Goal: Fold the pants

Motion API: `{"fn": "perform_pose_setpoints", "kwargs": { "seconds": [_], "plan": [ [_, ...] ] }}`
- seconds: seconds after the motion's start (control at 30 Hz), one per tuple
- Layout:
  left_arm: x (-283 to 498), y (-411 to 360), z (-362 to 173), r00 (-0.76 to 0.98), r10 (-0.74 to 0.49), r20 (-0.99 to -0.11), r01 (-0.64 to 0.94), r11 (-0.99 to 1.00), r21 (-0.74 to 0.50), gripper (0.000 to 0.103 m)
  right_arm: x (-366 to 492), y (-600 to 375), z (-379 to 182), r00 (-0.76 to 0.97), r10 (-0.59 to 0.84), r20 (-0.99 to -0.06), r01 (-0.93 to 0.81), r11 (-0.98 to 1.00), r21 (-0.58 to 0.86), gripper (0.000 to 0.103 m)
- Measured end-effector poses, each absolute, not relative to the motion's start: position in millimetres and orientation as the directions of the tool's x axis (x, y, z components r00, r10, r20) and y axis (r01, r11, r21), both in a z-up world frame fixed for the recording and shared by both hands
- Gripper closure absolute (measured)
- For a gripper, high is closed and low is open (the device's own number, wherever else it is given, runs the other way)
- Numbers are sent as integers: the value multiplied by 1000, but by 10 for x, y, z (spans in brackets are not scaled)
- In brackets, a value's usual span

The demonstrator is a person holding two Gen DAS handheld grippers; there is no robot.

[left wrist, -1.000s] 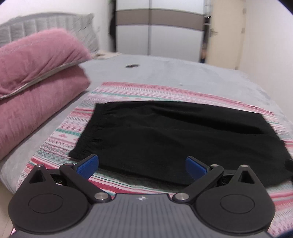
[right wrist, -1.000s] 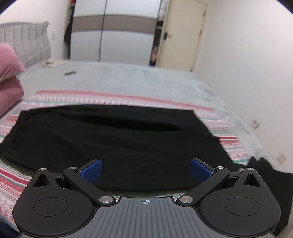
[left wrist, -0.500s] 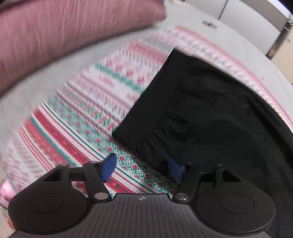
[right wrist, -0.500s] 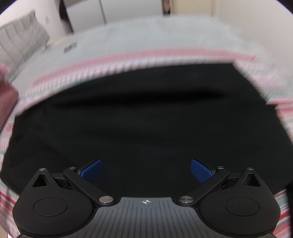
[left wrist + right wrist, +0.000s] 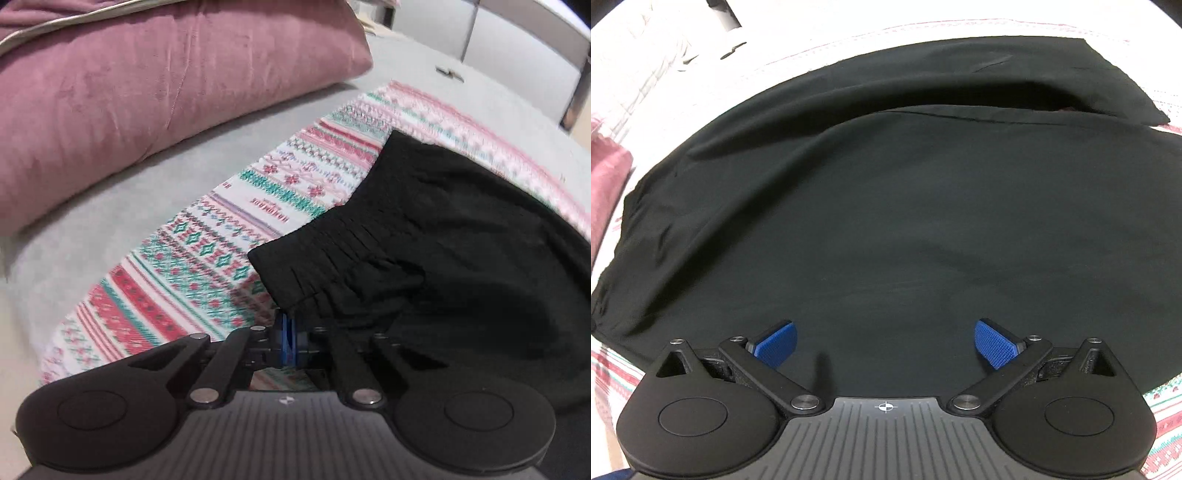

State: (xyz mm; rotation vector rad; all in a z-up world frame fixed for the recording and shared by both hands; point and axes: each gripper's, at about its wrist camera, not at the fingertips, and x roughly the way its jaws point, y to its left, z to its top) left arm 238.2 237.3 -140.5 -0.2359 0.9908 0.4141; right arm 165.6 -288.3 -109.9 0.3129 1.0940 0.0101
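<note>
Lying flat on a patterned blanket [image 5: 207, 266] beside a pink pillow [image 5: 147, 92], black pants [image 5: 886, 203], left gripper [image 5: 287, 341] just clamped onto the waistband corner, right gripper [image 5: 886, 345] hovering wide open above the legs, holding nothing.

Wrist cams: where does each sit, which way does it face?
Left wrist: rides the left claw, angled down at the black pants waistband corner, shut on it; pink pillow behind.
Right wrist: rides the right claw, open, angled down over the pant legs.
Shared: pants, patterned blanket, pillow.
</note>
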Motion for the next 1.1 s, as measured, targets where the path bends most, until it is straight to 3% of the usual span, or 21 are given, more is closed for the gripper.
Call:
{"fn": "perform_pose_setpoints", "kwargs": {
  "seconds": [0.13,0.3,0.47,0.67,1.1],
  "plan": [
    [2352,2316,-1387,440,205,-874,-426,905,-3,69,1543,-2766,-868,475,143,-868,141,962,236,0],
    [2298,1778,-776,590,306,-747,-378,923,79,21,1555,-2644,-630,530,105,-841,134,969,206,0],
    [2498,911,-446,709,233,-666,-227,969,98,0,1438,-2626,-395,580,92,-810,119,973,196,0],
    [2844,348,-396,748,130,-650,-103,992,80,0,1539,-2674,-206,598,51,-800,144,975,170,0],
    [3507,448,-738,711,118,-694,-48,992,119,0,2077,-2980,294,617,-32,-786,196,974,115,0]
  ]
}}
